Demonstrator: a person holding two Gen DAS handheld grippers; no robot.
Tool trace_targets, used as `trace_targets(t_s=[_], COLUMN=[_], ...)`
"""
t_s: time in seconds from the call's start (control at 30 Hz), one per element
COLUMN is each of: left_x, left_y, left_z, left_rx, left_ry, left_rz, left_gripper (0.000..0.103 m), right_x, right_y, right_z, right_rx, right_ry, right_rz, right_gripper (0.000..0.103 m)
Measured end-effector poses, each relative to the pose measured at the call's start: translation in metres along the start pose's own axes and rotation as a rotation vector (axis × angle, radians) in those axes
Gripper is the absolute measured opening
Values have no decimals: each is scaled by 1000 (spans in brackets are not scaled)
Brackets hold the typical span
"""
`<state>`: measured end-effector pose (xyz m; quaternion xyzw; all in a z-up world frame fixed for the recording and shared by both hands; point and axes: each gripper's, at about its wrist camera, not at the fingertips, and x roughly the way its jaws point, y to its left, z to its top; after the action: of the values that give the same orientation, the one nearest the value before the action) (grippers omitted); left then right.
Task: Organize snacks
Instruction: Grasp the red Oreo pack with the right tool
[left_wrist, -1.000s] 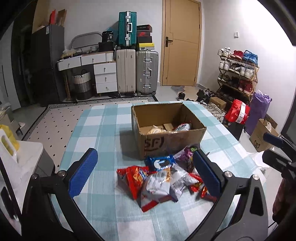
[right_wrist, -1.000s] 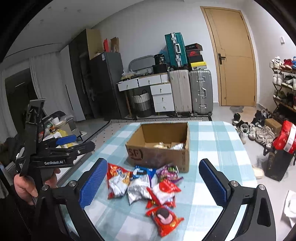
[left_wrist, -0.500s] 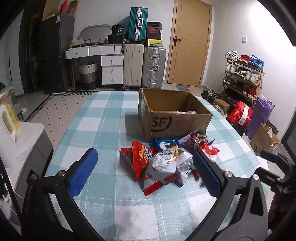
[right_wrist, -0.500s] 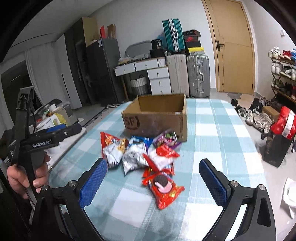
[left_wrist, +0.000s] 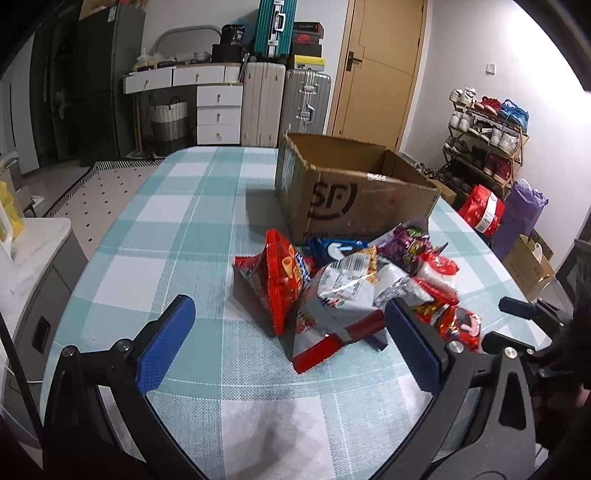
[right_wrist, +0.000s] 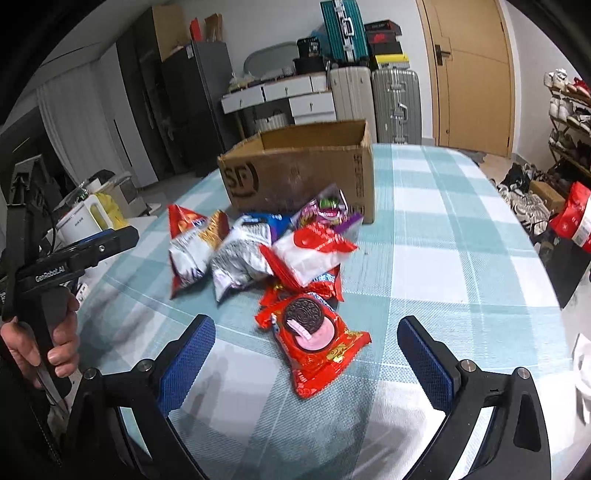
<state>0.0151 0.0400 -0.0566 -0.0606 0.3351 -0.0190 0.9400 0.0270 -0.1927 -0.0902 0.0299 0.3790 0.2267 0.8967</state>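
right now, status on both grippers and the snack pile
Left gripper open, empty. Right gripper open, empty, red Oreo pack between its fingers. Snack pile on table by cardboard box. Nothing blocking.

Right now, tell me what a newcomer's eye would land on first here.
The bright snack pile in the middle of the checked table, with a red cookie pack lying nearest, between the open right claw's fingers. Just behind the pile stands the open cardboard box. The left claw is open too, facing the pile.
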Motion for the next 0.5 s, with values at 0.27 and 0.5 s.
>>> trace_targets(t_s=[0.27,0.5], left_x=[22,29], left_y=[12,11], left_z=[-3,-3], left_rx=[-34,-25], left_ry=[38,44], left_rz=[-23,-38], left_gripper=[102,102], right_x=[33,48], right_y=[-4,-1], right_z=[4,5], right_rx=[-38,-74], right_ry=[73,119], right_rz=[2,3], right_gripper=[101,97])
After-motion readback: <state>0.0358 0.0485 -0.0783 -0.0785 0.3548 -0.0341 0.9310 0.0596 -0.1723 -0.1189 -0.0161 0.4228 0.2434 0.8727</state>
